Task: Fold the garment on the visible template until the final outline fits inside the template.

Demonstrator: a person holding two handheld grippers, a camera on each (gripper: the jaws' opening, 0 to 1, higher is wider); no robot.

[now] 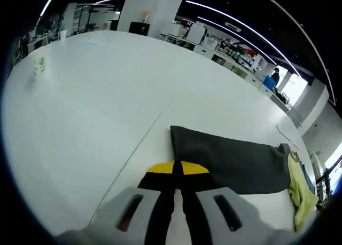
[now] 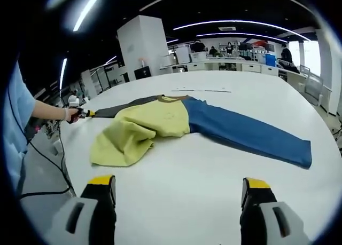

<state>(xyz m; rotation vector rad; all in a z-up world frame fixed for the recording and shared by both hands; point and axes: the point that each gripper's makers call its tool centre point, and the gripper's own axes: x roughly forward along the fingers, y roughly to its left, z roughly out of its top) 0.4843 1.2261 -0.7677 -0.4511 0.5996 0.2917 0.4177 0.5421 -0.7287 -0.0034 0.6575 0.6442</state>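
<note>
White table (image 2: 214, 175), office desks (image 2: 235, 66), white pillar (image 2: 141, 45)

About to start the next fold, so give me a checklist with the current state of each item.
1. Left gripper shut at the grey sleeve end: jaws shut, ok; cloth actually pinched: cannot tell.
2. Right gripper open and free of cloth: ok.
3. Garment fully on the white table: ok.
4. Blue sleeve lying flat and straight: ok.
5. Yellow body smooth: not ok, bunched and folded over.
6. Template outline visible under the garment: cannot tell.
</note>
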